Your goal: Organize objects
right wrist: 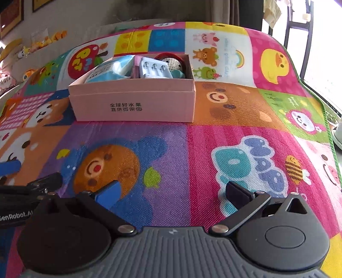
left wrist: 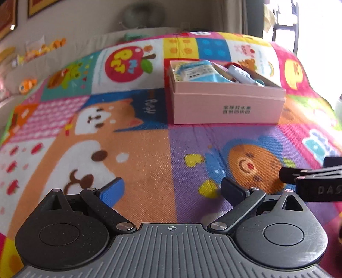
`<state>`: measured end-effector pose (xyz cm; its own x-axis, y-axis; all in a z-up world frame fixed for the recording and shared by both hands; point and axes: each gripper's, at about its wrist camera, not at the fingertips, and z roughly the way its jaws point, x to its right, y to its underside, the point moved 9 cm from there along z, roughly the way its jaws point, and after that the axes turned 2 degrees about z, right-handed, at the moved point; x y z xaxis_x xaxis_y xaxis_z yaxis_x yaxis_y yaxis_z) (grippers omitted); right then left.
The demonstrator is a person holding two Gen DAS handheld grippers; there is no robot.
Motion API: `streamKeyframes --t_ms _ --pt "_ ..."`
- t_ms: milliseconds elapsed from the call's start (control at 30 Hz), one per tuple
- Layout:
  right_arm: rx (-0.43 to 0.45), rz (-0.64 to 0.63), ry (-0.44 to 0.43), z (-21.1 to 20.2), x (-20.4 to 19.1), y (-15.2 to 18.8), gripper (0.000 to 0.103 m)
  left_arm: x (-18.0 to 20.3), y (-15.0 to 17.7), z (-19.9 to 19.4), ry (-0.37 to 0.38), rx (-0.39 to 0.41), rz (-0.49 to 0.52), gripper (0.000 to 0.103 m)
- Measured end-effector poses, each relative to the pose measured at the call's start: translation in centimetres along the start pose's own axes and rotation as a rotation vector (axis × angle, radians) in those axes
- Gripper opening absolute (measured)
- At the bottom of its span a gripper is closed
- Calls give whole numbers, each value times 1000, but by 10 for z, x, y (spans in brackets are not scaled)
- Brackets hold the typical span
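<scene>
A bright patchwork play mat (right wrist: 192,149) covers nearly the whole surface, its squares printed with cartoon animals: a dog, bear faces, a yellow duck, a red apple, a rainbow. Beyond its far edge runs a pale wall (right wrist: 85,19) with dark picture frames high up on the left and a row of small orange and yellow soft toys (left wrist: 42,48) along a ledge. On the right, strong daylight comes through a window (right wrist: 325,53) with dark bars.

A pink cardboard box (right wrist: 132,104) sits open on the mat's far half, dark printed characters on its near side. Inside lie a blue-and-white packet (right wrist: 106,71), a grey blister pack (right wrist: 152,68) and a knitted doll (right wrist: 173,63), packed close together.

The left gripper (left wrist: 171,190) hangs over the orange and purple squares, jaws spread wide with nothing between them. The right gripper (right wrist: 173,192) hangs just beside it over the purple and pink squares, jaws likewise spread and empty.
</scene>
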<state>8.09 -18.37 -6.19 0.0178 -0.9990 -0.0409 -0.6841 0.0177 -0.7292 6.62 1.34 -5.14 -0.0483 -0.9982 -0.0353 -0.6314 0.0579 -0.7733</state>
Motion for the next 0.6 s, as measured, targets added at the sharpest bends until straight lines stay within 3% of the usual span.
streamKeyframes --t_ms 167,600 --pt "57 21 28 1 2 0 103 2 2 1 -13 -1 -6 101" --pt "56 8 16 2 1 -2 103 3 -3 9 -31 -6 -18 102"
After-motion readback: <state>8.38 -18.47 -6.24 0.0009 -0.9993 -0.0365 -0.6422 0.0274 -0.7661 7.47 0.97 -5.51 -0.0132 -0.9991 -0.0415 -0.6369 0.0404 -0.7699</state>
